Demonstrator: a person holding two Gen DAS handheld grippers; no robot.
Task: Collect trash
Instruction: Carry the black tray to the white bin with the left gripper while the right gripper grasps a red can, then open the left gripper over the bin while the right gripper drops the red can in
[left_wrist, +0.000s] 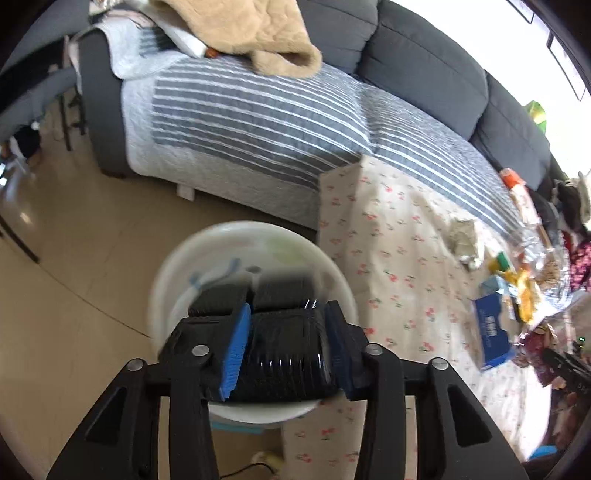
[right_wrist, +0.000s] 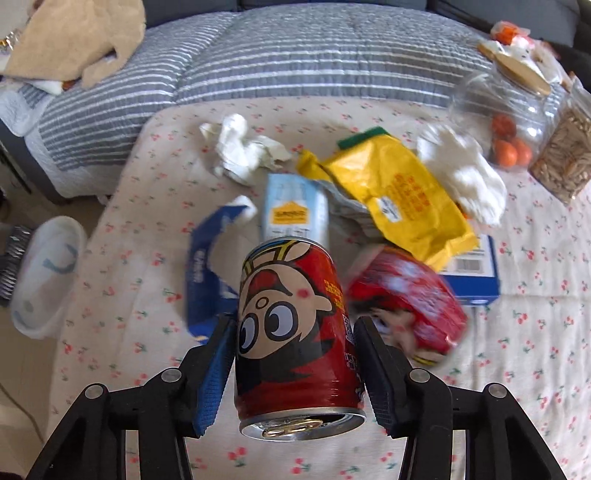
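Note:
In the left wrist view my left gripper (left_wrist: 287, 310) is shut on a black ribbed plastic tray (left_wrist: 284, 354), its blue pads pressing both sides. The tray hangs over the mouth of a white bin (left_wrist: 255, 236) that stands on the floor beside the table. In the right wrist view my right gripper (right_wrist: 295, 321) is shut on a red cartoon drink can (right_wrist: 291, 314), lifted above the floral tablecloth (right_wrist: 147, 192). Beyond the can lie a crumpled tissue (right_wrist: 240, 151), a yellow bag (right_wrist: 399, 192), a pale blue carton (right_wrist: 291, 210), a torn blue box (right_wrist: 207, 273) and a red wrapper (right_wrist: 410, 295).
The white bin (right_wrist: 44, 273) sits off the table's left edge. A sofa with a grey striped quilt (right_wrist: 314, 59) and a tan garment (right_wrist: 74, 37) runs behind the table. A clear container of oranges (right_wrist: 506, 125) and a bag of seeds (right_wrist: 565, 155) stand at the far right.

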